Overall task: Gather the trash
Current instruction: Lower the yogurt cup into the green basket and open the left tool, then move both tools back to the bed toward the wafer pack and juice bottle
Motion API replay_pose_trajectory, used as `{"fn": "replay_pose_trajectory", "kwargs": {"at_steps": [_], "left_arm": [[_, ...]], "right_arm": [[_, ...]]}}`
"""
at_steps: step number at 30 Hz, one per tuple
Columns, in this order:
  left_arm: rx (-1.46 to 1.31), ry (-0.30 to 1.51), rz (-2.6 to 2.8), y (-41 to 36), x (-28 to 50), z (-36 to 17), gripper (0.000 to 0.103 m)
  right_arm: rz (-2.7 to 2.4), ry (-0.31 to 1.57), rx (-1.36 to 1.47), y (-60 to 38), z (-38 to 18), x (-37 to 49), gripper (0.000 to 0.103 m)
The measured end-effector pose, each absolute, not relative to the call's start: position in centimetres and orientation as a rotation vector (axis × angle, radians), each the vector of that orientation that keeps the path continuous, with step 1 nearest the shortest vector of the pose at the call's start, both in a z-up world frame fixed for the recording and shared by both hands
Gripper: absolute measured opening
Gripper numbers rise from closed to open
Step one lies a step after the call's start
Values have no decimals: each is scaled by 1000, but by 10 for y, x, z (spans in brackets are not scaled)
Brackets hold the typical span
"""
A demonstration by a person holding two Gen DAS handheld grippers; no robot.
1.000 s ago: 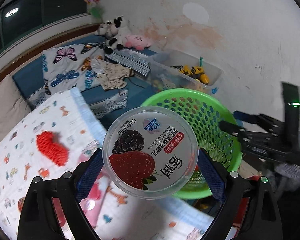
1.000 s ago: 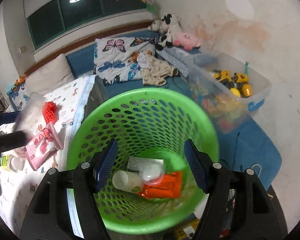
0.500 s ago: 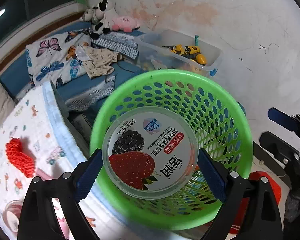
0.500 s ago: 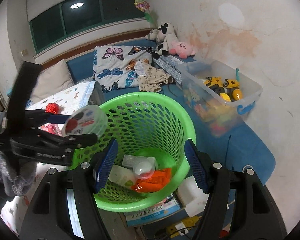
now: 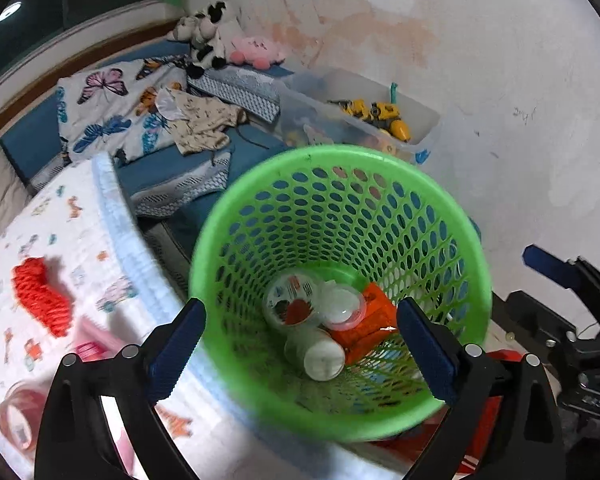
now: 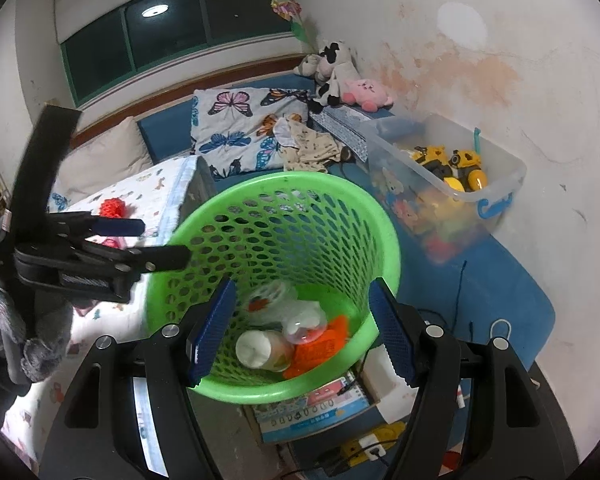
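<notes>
A green mesh basket stands beside the bed, and my left gripper hangs open over its mouth with nothing between its fingers. On the basket's bottom lies a yogurt cup with a strawberry label, next to a white bottle, a clear lidded cup and an orange wrapper. In the right wrist view my right gripper is open and empty at the near side of the basket. The left gripper reaches in from the left over the rim, above the blurred yogurt cup.
On the bed's patterned blanket lie a red mesh sleeve and a pink packet. A clear toy bin stands by the wall behind the basket. Books and cables lie on the floor under the basket.
The yogurt cup that sat between the left gripper's jaws has dropped into the basket. The left gripper came over the basket's mouth; the right gripper backed away a little.
</notes>
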State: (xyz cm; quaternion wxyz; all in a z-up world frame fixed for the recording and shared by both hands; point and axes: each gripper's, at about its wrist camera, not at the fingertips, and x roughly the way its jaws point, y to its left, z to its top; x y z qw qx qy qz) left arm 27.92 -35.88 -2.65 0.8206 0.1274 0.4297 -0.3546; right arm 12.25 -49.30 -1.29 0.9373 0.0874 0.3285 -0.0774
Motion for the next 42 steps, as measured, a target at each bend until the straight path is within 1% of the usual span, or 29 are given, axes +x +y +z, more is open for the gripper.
{"fn": "replay_pose_trajectory", "kwargs": {"at_steps": [7, 14, 19, 25, 31, 36, 42], "left_arm": [[243, 827, -689, -290, 250, 9, 93], [196, 777, -640, -208, 223, 23, 93], [199, 770, -595, -149, 207, 20, 93], [215, 805, -529, -73, 200, 8, 93], [307, 844, -510, -13, 206, -9, 93], [362, 866, -550, 10, 219, -18, 93], [510, 875, -642, 3, 230, -36, 93]], "right_arm": [[-104, 656, 183, -463, -7, 114, 69], [-15, 651, 177, -416, -2, 114, 71], [50, 670, 154, -379, -4, 118, 71], [120, 682, 134, -344, -4, 127, 71], [176, 699, 110, -313, -4, 135, 72], [202, 712, 86, -293, -1, 144, 72], [205, 745, 81, -276, -5, 160, 72]]}}
